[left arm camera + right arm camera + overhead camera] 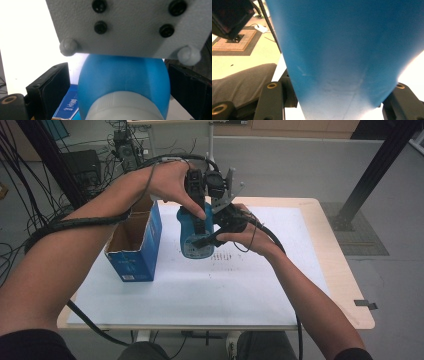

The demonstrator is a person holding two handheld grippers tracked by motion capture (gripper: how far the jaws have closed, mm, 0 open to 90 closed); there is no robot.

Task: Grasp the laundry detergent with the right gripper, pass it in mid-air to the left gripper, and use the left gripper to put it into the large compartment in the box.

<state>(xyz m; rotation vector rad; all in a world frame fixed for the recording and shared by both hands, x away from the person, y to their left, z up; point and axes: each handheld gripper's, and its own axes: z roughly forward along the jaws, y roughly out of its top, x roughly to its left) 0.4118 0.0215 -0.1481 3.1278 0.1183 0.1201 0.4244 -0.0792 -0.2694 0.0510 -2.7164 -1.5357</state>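
While held aloft, blue bottle (196, 236) pinched between right gripper (216, 234) fingers — cap within left gripper (199, 196) fingers

A lab: cable bundles (30, 175), black frame posts (380, 165), bare grey floor (300, 170).

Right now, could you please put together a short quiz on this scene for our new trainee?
1. True or false: the blue bottle lies flat inside the cardboard box.
2. Which tongs grip the bottle low on its body: A) the left tongs, B) the right tongs, C) neither?
3. Fill in: in the high view, the open box stands to the ____ of the bottle.

Key
1. False: it is held above the white sheet, outside the box.
2. B: the right tongs are shut on the bottle's blue body; the left tongs sit at its top, around the white cap.
3. left
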